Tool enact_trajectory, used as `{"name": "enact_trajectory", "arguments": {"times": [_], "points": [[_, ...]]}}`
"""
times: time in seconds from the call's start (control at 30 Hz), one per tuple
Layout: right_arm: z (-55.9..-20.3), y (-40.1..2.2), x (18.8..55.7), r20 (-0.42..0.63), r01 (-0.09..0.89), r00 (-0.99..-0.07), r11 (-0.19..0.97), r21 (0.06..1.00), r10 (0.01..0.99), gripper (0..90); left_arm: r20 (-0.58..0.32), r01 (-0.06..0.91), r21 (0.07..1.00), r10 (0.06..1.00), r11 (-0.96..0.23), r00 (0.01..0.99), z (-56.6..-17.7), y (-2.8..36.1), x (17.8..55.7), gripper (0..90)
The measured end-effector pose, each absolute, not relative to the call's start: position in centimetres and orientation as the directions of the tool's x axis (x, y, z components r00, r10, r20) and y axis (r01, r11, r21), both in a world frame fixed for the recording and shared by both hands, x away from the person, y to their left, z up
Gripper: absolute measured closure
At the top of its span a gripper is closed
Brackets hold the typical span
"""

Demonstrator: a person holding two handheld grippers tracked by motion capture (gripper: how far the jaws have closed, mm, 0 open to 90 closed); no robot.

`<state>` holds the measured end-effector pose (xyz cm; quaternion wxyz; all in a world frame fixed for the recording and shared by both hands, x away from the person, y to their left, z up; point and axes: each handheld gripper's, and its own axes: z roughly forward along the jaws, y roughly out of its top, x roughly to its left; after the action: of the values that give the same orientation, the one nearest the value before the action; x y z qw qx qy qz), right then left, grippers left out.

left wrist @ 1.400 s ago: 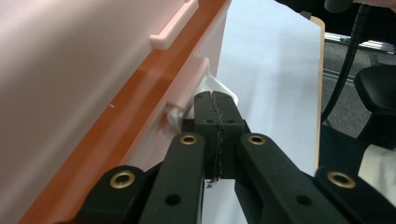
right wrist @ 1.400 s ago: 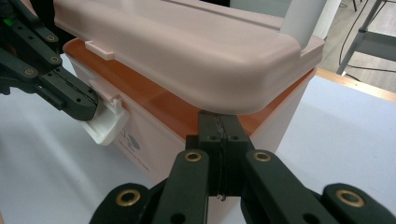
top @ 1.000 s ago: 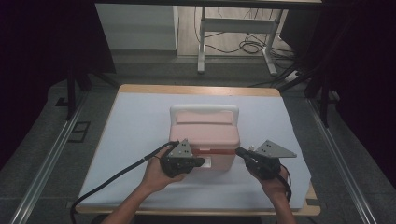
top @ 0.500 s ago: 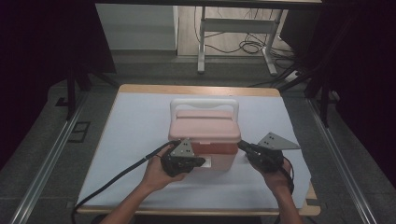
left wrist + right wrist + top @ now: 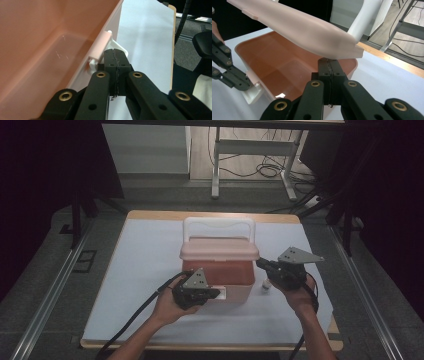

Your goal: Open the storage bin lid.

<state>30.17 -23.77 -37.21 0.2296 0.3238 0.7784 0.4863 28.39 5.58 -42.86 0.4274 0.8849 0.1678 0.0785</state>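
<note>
A pink cooler box [image 5: 222, 275] sits about mid-surface, directly ahead of the person and between the two grippers, on the white-covered surface [image 5: 145, 255]. The left gripper [image 5: 212, 292] is pressed in low against the box's near wall, its jaws brought fully together with nothing between them; in the left gripper view [image 5: 115, 56] its tips rest just against the small white latch [image 5: 117, 47] that sticks out from the box's rim, with the salmon-coloured inside of the box opening up to the left of the jaws. The right gripper [image 5: 261, 264] is at the box's other side, held higher, at about the level of the lid [image 5: 219, 249]; its jaws are also closed tight on each other and hold nothing. In the right gripper view [image 5: 329, 62] the closed tips sit right under the edge of the pale pink lid [image 5: 312, 30], which hangs tilted above the open box body [image 5: 287, 67], and the tips appear to touch the lid's underside. The white carrying handle [image 5: 218, 226] stands upright beyond the lid, on the far side from both grippers. A small white object [image 5: 265, 285] lies on the surface just below the right gripper, beside the box; I cannot make out what it is.
</note>
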Motion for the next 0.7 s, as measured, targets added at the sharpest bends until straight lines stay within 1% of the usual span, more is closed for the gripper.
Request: {"name": "enact_trajectory", "arguments": {"times": [0.7], "points": [[-35.1, -23.9, 32.9, -0.017, 0.297, -0.691, 0.305, 0.905, 0.723, 89.7, -0.008, 0.233, 0.781, 0.363, -0.58, 0.932, -42.8, 5.6, 28.4, 90.0]]}}
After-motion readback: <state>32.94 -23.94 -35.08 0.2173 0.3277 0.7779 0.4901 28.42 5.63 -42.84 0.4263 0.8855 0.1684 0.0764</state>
